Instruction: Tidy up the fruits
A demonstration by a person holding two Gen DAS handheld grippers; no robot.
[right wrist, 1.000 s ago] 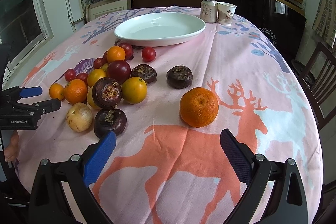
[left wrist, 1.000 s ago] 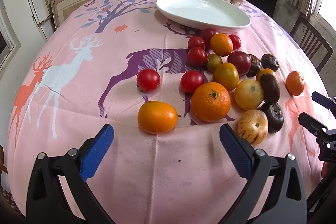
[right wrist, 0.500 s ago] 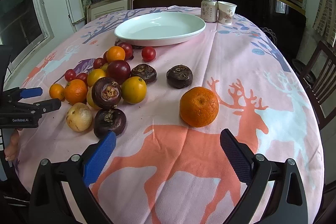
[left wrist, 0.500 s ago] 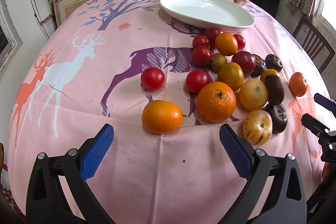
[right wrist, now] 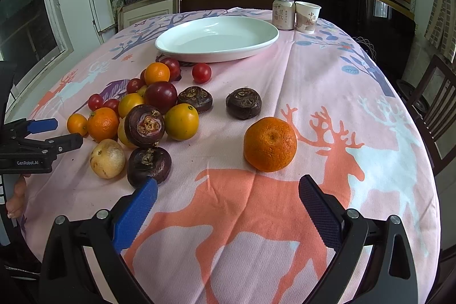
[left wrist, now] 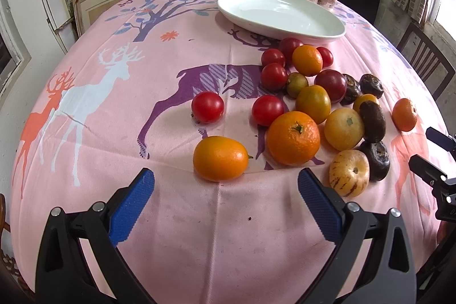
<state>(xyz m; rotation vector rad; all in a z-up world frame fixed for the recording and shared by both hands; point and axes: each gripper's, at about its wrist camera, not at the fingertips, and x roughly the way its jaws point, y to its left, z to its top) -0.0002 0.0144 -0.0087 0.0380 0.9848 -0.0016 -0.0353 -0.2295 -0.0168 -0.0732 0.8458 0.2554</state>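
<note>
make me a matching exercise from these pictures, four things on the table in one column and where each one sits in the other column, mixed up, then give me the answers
Things
1. white plate
2. drink can
3. paper cup
4. lone orange

Places
A. on the orange deer print, apart from the fruit pile
B. far edge of the table, right of the can
C. behind the fruit pile, nothing on it
D. between the plate and the paper cup

Pairs: 1-C, 2-D, 3-B, 4-A

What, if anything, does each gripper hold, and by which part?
Nothing is held. The left gripper and right gripper are both open and empty; the fruit lies on the tablecloth.
</note>
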